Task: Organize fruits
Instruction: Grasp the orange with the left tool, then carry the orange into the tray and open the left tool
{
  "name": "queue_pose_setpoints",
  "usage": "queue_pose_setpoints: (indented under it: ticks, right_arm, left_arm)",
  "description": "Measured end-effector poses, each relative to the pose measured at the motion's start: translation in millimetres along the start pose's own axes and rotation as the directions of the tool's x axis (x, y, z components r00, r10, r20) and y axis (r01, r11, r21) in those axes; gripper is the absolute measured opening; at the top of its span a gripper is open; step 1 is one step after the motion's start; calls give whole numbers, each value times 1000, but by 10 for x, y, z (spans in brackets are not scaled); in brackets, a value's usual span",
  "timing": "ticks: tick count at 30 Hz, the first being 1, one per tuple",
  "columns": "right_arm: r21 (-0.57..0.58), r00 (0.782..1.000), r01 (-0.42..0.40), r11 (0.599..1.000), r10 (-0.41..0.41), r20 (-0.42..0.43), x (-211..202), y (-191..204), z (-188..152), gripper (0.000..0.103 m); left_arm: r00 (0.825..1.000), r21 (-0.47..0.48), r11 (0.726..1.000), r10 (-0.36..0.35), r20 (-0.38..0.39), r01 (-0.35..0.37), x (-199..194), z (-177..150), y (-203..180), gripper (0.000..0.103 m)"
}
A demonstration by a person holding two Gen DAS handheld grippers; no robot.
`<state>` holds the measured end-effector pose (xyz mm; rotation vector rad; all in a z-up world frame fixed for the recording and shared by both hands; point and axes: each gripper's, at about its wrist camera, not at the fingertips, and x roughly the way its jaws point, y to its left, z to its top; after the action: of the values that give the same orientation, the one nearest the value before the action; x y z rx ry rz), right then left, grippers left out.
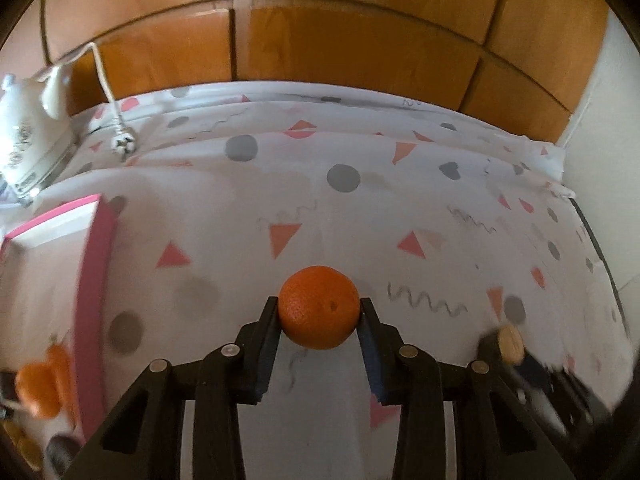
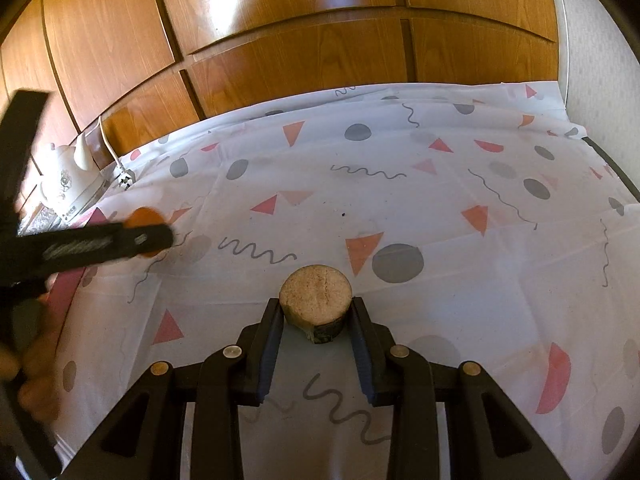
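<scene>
An orange (image 1: 320,316) sits between the fingertips of my left gripper (image 1: 320,306), and both pads press its sides, so the gripper is shut on it above the patterned cloth (image 1: 360,208). My right gripper (image 2: 316,304) is shut on a round tan-brown fruit (image 2: 316,292) with a pale flat top. In the right wrist view the left gripper (image 2: 148,236) shows side-on at the left with its orange (image 2: 144,216). The right gripper's fruit (image 1: 510,344) appears blurred at the lower right of the left wrist view.
A pink-rimmed box (image 1: 94,280) stands at the left, with another orange fruit (image 1: 40,388) blurred at its near end. A white iron (image 1: 24,140) and its plug (image 1: 122,146) lie at the back left. Wooden cabinet doors (image 2: 300,52) close off the far edge.
</scene>
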<state>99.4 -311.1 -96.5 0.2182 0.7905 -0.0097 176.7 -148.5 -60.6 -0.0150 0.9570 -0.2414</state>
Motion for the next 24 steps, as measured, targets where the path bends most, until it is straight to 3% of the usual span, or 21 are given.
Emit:
queue_pose_setpoints:
  ticks: [10,13,24]
  right_arm:
    - [-17,1000,23,1000,-23,-3,7,41,4,34]
    - [-22,999,34,999,-34,-3,3,61,-1,34]
    - [-83,995,95,992,-95,5,-193,204,0,33]
  left_arm:
    - [999,-4,999,33,5,-33,-381,-713,264,38]
    - [998,11,999,42,47,-43,-392,-851,311,38]
    - [991,44,997,57,122,-63,-337,-907,299,39]
